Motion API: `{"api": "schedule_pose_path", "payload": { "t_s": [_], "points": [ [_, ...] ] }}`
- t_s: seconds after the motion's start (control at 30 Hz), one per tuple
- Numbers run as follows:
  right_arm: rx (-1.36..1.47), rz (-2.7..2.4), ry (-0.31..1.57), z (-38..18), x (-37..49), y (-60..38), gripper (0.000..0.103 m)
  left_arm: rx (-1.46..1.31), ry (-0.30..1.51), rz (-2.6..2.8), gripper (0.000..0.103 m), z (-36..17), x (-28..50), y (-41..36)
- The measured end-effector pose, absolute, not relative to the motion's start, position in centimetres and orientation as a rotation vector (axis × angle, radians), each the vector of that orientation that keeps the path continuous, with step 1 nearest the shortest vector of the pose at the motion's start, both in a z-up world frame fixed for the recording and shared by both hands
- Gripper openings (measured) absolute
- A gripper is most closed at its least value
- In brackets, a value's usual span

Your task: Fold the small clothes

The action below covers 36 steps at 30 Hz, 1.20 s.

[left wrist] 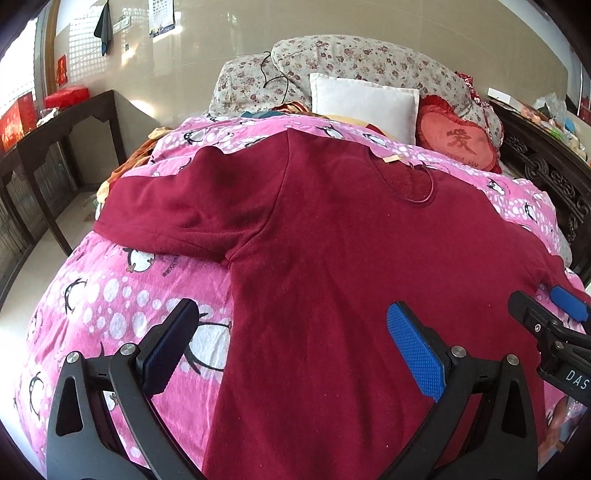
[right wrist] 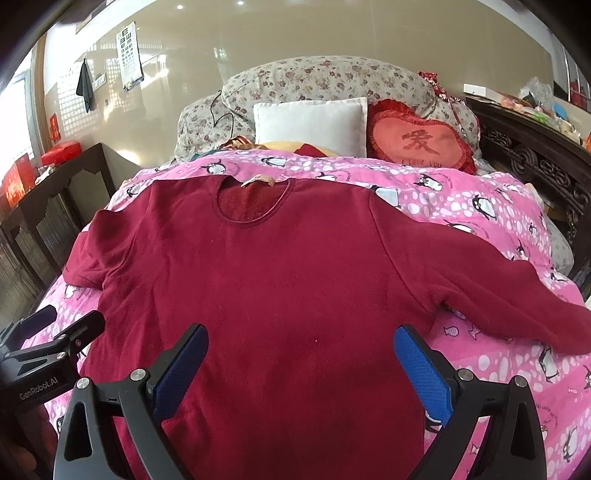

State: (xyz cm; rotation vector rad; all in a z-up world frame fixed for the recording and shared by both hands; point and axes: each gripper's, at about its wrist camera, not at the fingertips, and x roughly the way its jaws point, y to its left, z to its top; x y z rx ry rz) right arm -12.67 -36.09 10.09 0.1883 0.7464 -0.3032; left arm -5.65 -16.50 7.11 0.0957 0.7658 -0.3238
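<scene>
Two wide-open, empty grippers, left gripper [left wrist: 291,345] and right gripper [right wrist: 301,363], above pink penguin bedspread [right wrist: 461,206], beige wall [right wrist: 295,33] behind.

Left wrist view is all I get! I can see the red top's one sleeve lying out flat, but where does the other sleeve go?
Observer: The other sleeve lies stretched out over the pink penguin blanket, toward the carved dark headboard side.
Operator: Is my other claw holding anything?
Observer: No. The right claw is wide open above the red top, nothing between its fingers.
Operator: Is there a tag on the top?
Observer: Yes, a pale label sits at the back of the neckline, in plain sight here.
</scene>
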Motion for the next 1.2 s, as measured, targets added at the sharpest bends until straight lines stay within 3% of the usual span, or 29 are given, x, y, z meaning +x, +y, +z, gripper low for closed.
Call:
{"api": "schedule_pose_path", "payload": {
  "t_s": [0.87,1.07,1.2],
  "points": [
    [0.164,-0.247,0.795,9.5,-9.5,-34.5,0.1,0.06,0.799,-0.271,0.102,6.4,-2.5,-13.6],
    [0.137,-0.203,0.822,9.3,-8.0,-33.5,0.1,-0.091,0.836,-0.219,0.102,6.6,1.3,-7.7],
    [0.145,-0.177,0.822,9.2,-7.3,-33.0,0.1,-0.353,0.877,-0.155,0.102,6.0,5.6,-1.0]
  ]
}}
